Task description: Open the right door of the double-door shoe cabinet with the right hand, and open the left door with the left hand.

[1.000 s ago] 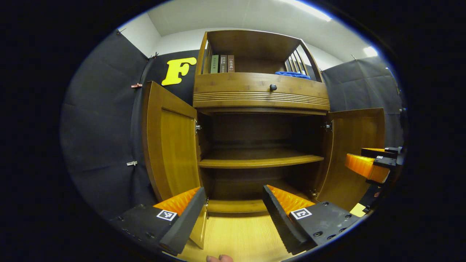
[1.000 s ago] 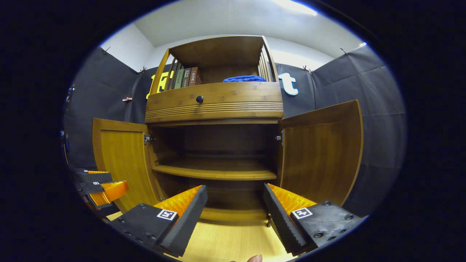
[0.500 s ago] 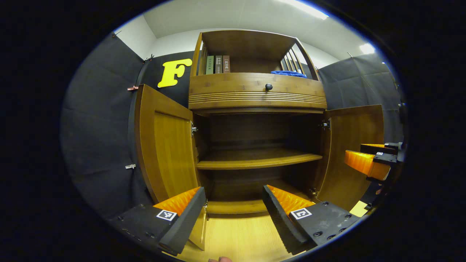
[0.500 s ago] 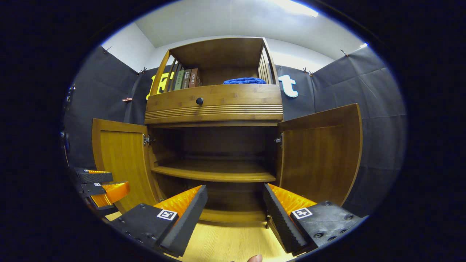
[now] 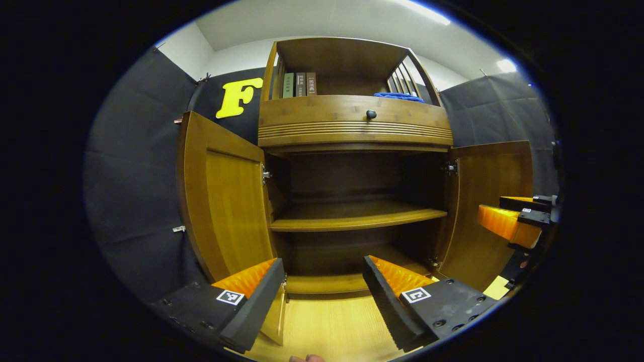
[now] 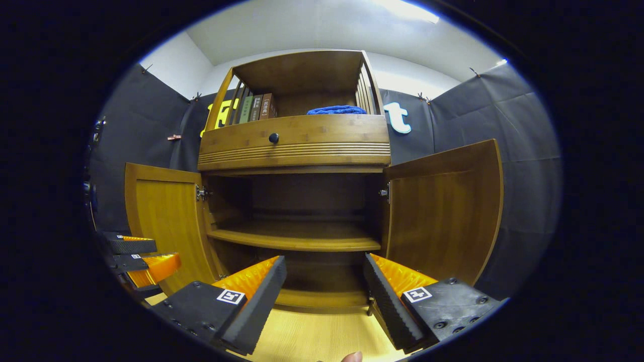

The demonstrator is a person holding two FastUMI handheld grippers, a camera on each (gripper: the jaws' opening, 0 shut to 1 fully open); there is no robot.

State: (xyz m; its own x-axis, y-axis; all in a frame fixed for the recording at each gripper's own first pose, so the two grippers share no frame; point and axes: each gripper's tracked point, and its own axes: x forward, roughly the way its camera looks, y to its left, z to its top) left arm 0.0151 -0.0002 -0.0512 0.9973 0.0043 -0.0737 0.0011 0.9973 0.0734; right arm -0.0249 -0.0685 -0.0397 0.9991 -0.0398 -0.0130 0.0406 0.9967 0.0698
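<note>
Both doors of the brown bamboo double-door shoe cabinet [image 5: 354, 125] stand swung outward: the left door [image 5: 224, 201] and the right door [image 5: 490, 201], baring a dark interior with one wooden shelf [image 5: 357, 218]. In the left gripper view, the left tongs [image 5: 322, 289] are spread wide and hold nothing, poised before the cabinet's open front over the pale wooden floor [image 5: 327, 327]. In the right gripper view, the right tongs [image 6: 324, 289] are likewise wide and empty. Upright books [image 6: 254, 107] and a folded blue cloth [image 6: 336, 109] sit in the top compartment above a drawer with a black knob [image 6: 273, 137]
</note>
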